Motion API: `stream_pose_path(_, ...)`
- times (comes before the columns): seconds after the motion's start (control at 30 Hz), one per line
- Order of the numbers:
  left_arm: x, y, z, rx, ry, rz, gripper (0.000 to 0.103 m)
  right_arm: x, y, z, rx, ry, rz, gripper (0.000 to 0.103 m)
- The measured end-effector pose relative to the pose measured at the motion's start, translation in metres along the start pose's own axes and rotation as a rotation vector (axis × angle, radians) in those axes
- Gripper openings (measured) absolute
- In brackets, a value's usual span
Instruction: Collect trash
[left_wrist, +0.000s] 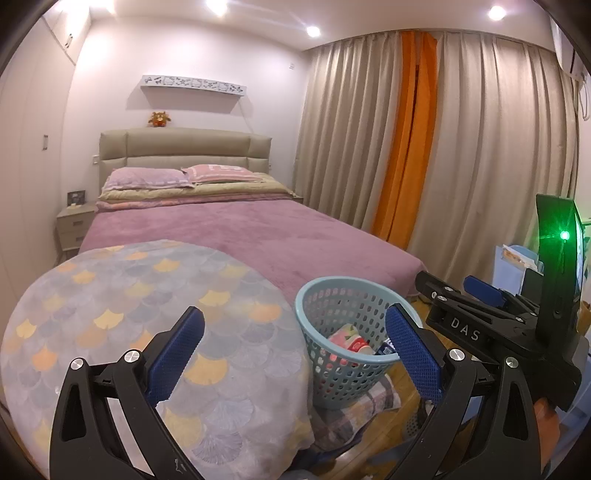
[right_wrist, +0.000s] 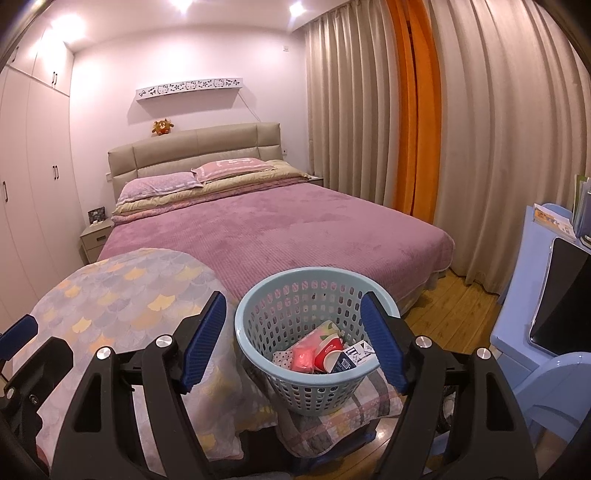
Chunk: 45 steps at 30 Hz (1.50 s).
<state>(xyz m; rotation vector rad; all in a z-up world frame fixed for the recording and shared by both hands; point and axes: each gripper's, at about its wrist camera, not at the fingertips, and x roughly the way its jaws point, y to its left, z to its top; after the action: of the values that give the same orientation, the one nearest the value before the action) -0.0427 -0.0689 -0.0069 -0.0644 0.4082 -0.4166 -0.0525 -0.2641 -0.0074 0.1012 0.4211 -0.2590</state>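
A light blue perforated basket (right_wrist: 273, 306) stands on a plaid cushion and holds trash (right_wrist: 325, 354): a pink packet, a red-and-white cup and a dark blue carton. It also shows in the left wrist view (left_wrist: 334, 291). My right gripper (right_wrist: 295, 339) is open and empty, its blue-padded fingers spread just above and in front of the basket. My left gripper (left_wrist: 295, 354) is open and empty, over a round table draped in a scale-pattern cloth (left_wrist: 147, 295), left of the basket. The right gripper (left_wrist: 480, 295) shows in the left wrist view.
A bed with a purple cover (right_wrist: 277, 229) lies behind the table and basket. Beige and orange curtains (right_wrist: 443, 110) hang on the right. A blue desk (right_wrist: 535, 258) and blue chair (right_wrist: 554, 376) stand at the right over wood floor (right_wrist: 454, 306). A nightstand (right_wrist: 96, 240) stands beside white wardrobes.
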Motion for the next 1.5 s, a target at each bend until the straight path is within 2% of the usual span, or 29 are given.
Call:
stream_pose_path(0.87,-0.0033,-0.0038,0.0024,-0.013,-0.008,0.014,0.095,-0.0016,-0.0003,-0.0011,0.0,0.002,0.0,0.073)
stream_pose_path(1.5,-0.0026,-0.0096,0.0017,0.016,-0.003,0.006,0.095,-0.0005,0.0038,0.0008,0.001,0.014,0.006,0.073)
